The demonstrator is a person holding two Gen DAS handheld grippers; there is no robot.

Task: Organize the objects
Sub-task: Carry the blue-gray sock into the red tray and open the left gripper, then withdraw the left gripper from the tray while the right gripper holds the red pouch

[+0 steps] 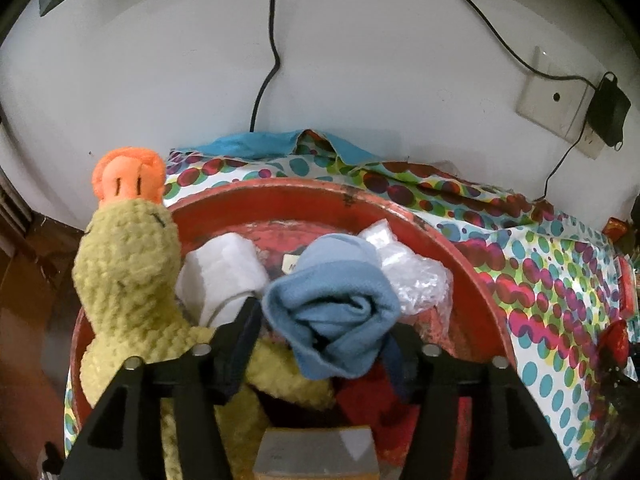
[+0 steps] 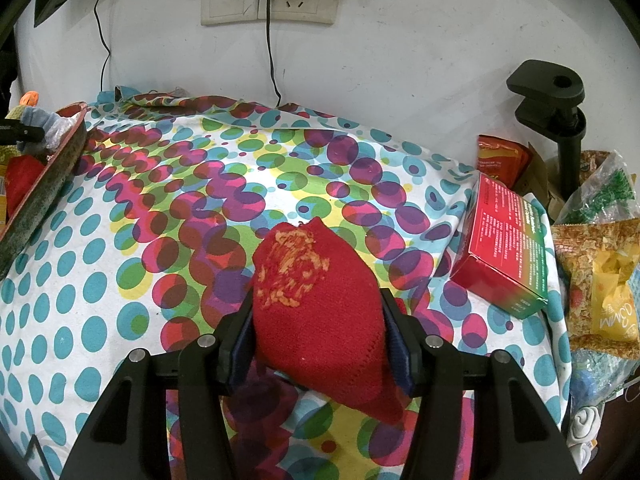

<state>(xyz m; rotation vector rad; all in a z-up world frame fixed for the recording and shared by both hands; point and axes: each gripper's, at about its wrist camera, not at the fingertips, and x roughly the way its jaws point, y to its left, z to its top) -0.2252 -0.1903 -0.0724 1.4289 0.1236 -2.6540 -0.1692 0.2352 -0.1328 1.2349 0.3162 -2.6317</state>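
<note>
Sorting looks partway: left gripper [image 1: 326, 344] stands released around the blue fleece cloth [image 1: 334, 304] in the round red basin [image 1: 472, 264], right gripper [image 2: 318, 336] grasping a red knitted pouch [image 2: 316, 300] not yet binned.

We see a crumpled light-blue cloth [image 1: 334, 304] lying between our left gripper's [image 1: 326, 350] parted fingers inside the red basin [image 1: 460, 248], a red knitted sock [image 2: 316, 312] pinched in our right gripper [image 2: 318, 340], yellow plush duck [image 1: 128, 280] upright left of the cloth
</note>
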